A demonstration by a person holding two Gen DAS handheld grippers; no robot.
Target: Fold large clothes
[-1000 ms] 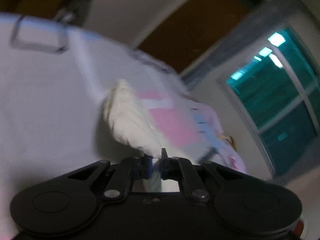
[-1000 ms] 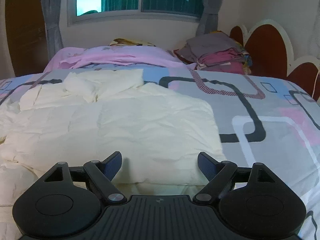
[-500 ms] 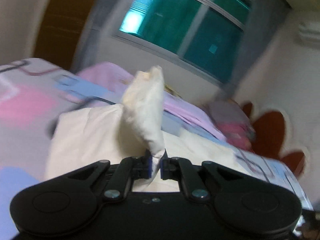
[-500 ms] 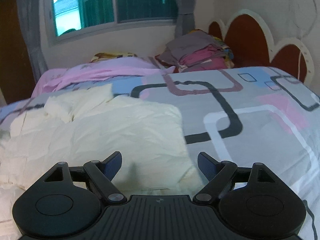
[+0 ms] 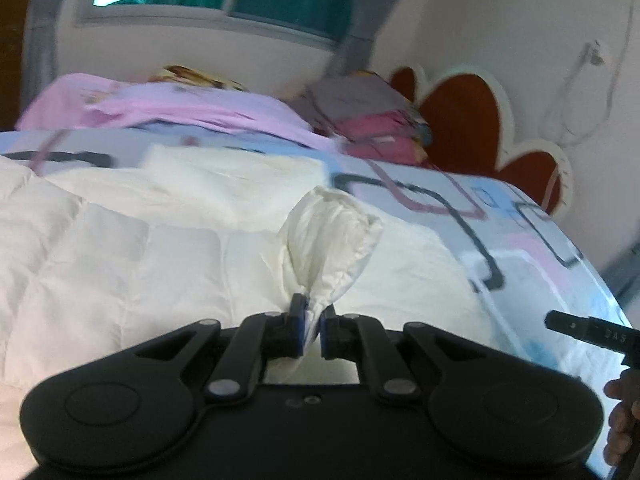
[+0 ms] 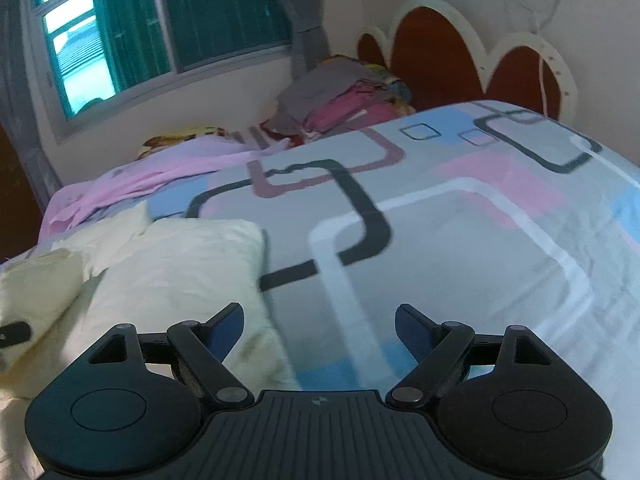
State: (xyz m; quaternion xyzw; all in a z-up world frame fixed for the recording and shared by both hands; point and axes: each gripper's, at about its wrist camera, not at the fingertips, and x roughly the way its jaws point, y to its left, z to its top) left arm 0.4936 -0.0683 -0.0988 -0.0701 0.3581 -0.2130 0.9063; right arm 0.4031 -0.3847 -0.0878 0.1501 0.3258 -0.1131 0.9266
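Note:
A cream quilted puffer garment (image 5: 140, 248) lies spread on the patterned bed. My left gripper (image 5: 310, 330) is shut on a bunched sleeve end (image 5: 332, 236) of it, held up above the garment's body. My right gripper (image 6: 319, 326) is open and empty, low over the bedsheet just right of the garment's edge (image 6: 180, 264). The sleeve end and the left gripper's tip show at the left edge of the right wrist view (image 6: 12, 332). The right gripper's tip shows at the right edge of the left wrist view (image 5: 588, 330).
The bedsheet (image 6: 460, 240) has grey, pink and blue squares. A pink blanket (image 5: 180, 108) lies at the far side under the window. A stack of folded clothes (image 6: 348, 96) sits by the red scalloped headboard (image 6: 436, 56).
My left gripper has swung right with the sleeve end, from facing the bed's left side to facing the headboard. My right gripper has turned right, off the garment and over bare sheet.

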